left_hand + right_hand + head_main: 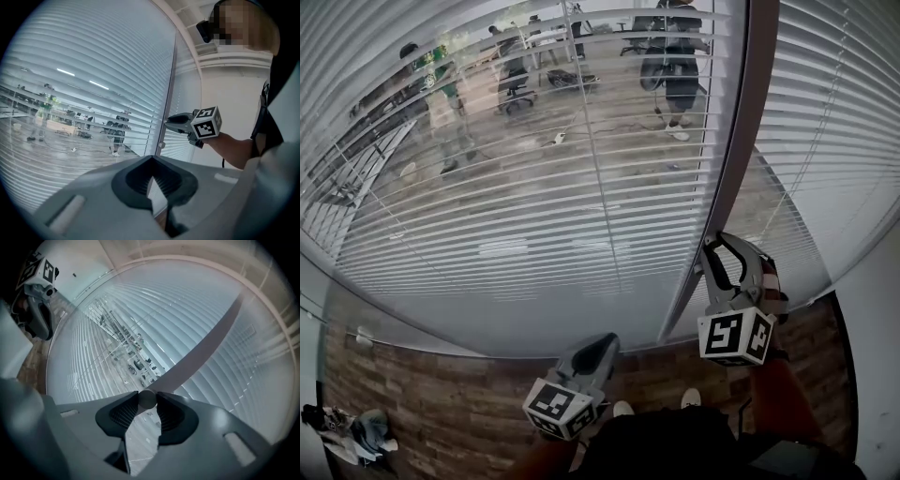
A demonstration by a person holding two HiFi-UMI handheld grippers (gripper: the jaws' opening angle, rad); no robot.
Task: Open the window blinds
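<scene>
A round knob is pinched between the tips of the right gripper, with both pads pressed against its sides. The knob is seated on the frame, the dark upright bar by which 2 panes are divided.

The jaws of the left gripper are pressed together at their tips, and nothing is held between them. This gripper is held low and left of the frame, apart from the blinds, with its marker cube turned toward the head camera. The right gripper's own marker cube is seen just right of the frame's lower part.

The blinds are hung on both sides of the frame. Left of it they are tilted enough that a room is seen through them, with desks, chairs and a standing person. Right of the frame the slats are shown whiter, and little can be made out behind them. Below the frame's foot a wood-plank floor is laid, and 2 white shoe tips are seen on it.
</scene>
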